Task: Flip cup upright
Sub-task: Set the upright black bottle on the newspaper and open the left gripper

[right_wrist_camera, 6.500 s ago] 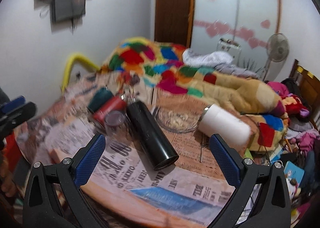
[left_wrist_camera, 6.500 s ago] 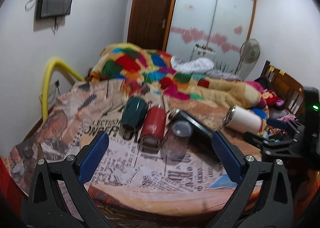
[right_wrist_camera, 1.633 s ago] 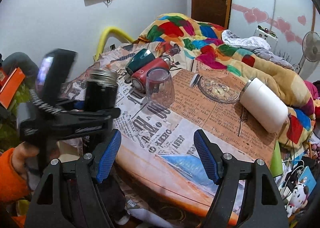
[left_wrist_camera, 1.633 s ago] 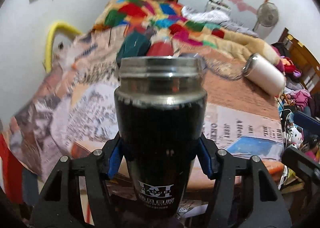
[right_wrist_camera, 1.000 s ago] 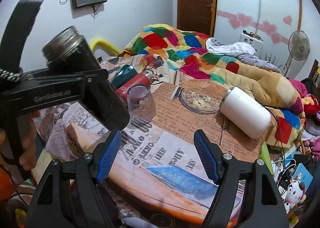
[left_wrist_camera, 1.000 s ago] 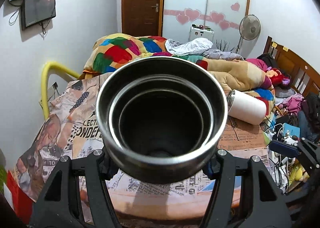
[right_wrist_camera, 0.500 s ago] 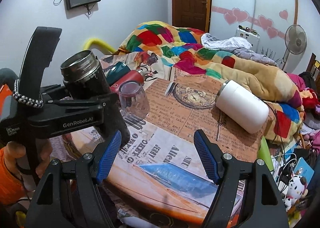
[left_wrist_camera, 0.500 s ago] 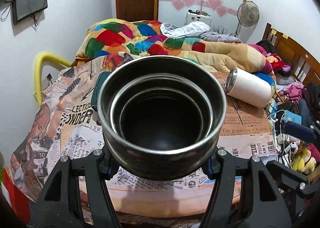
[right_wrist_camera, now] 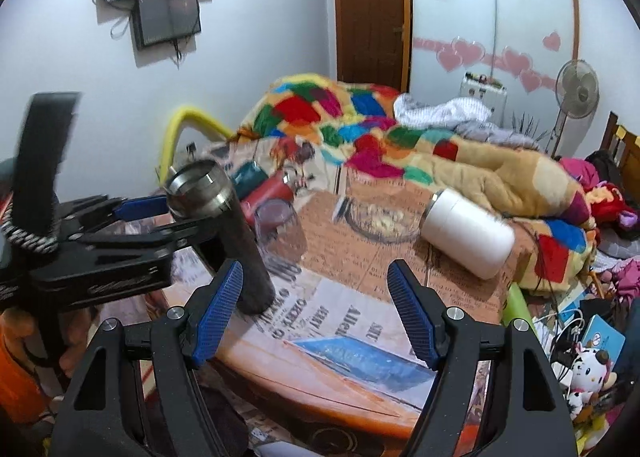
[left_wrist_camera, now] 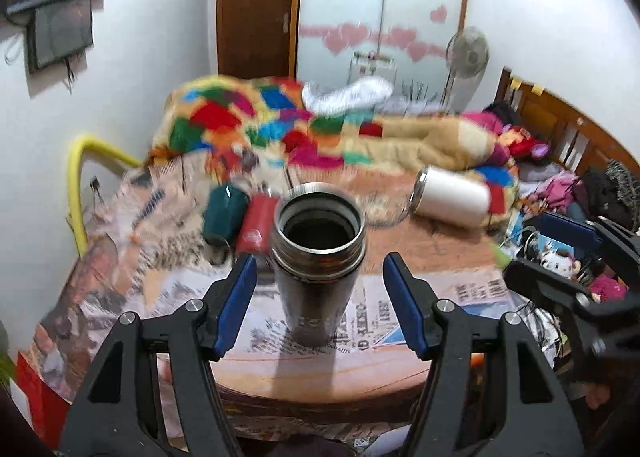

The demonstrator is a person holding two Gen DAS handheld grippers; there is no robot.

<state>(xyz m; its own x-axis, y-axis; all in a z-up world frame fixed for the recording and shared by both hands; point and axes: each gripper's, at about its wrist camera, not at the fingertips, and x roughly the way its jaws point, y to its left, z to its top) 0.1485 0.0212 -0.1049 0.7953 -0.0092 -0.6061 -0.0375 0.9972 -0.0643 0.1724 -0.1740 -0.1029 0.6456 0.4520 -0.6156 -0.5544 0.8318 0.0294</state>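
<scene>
Half a second ago the black tumbler [left_wrist_camera: 318, 263] filled the left wrist view, clamped between the blue pads with its steel mouth tipped at the lens; now it stands upright on the newspaper-covered table [left_wrist_camera: 436, 257], near the front edge, mouth up. Both pads of the left gripper [left_wrist_camera: 320, 303] have let go and stand spread with a clear gap on each side of the tumbler, at its 9 and 3 o'clock. From the right wrist view the tumbler [right_wrist_camera: 228, 233] stands at about 10 o'clock, the left gripper [right_wrist_camera: 164, 217] beside it with one finger behind and one in front of the body, whether touching I cannot tell through the blur. The right gripper [right_wrist_camera: 314, 307] is open and holds nothing, much as it was before, over a bare stretch of newspaper. Behind the tumbler, at its 11 o'clock, the green cup [left_wrist_camera: 224, 213] and red cup [left_wrist_camera: 256, 225] lie on their sides touching, unchanged, and the clear glass [right_wrist_camera: 278, 225] sits mouth down just beside it. A white tumbler [right_wrist_camera: 468, 235] lies on its side well apart at 2 o'clock, against the patchwork blanket [right_wrist_camera: 360, 125].
</scene>
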